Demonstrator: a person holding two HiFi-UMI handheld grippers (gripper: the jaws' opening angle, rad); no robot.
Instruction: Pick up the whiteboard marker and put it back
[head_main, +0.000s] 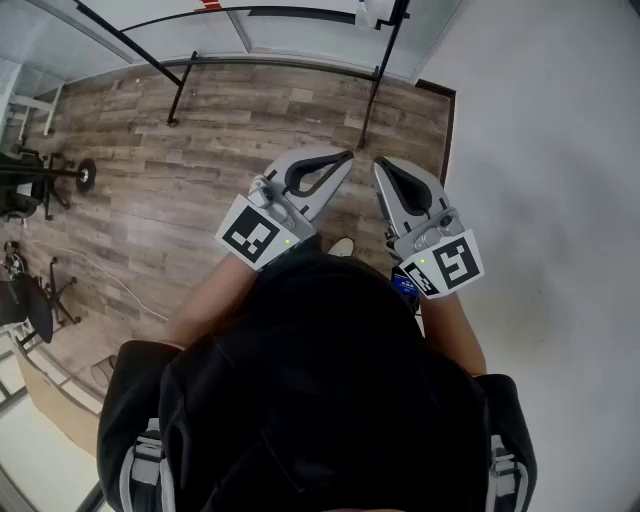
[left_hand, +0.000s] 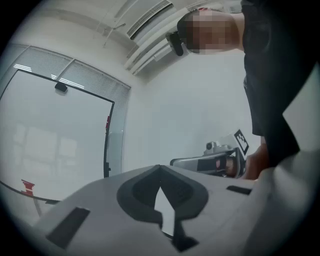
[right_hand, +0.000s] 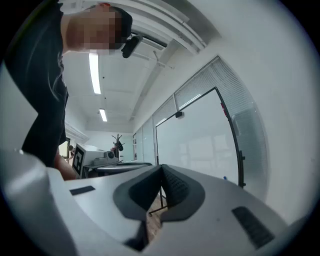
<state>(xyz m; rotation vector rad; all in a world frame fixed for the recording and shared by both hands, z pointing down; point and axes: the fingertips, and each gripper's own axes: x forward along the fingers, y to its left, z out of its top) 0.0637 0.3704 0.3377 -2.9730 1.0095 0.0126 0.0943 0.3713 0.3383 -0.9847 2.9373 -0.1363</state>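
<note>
Floor (head_main: 200, 150): wood-look planks, filling the upper left of the head view.
Wall (head_main: 560, 150): plain white, running down the right side beside the planks.
Whiteboard (right_hand: 200, 135): upright in a black frame, its white face ahead of the right gripper. In the left gripper view it stands off to the left (left_hand: 55, 135).
Stand legs (head_main: 372, 95): black tubes coming down to the floor just beyond both grippers.
Person (head_main: 320, 390): dark top, seen from above, both forearms held forward (hands mostly hidden under the gripper bodies).
Left gripper (head_main: 346, 158): held level in front of the body and aimed forward. Its own view (left_hand: 160, 168) shows the tips pressed together with nothing between the jaws, only white wall behind the gap in the pads.
Right gripper (head_main: 380, 163): just beside the left one, tips near each other but apart. Its own view (right_hand: 161, 168) shows the jaws clenched tip to tip and empty, with a strip of floor visible through the gap.
Whiteboard marker: not clearly in any view. A tiny blue speck (right_hand: 224, 177) sits at the whiteboard's lower right edge, too small to tell what it is.
</note>
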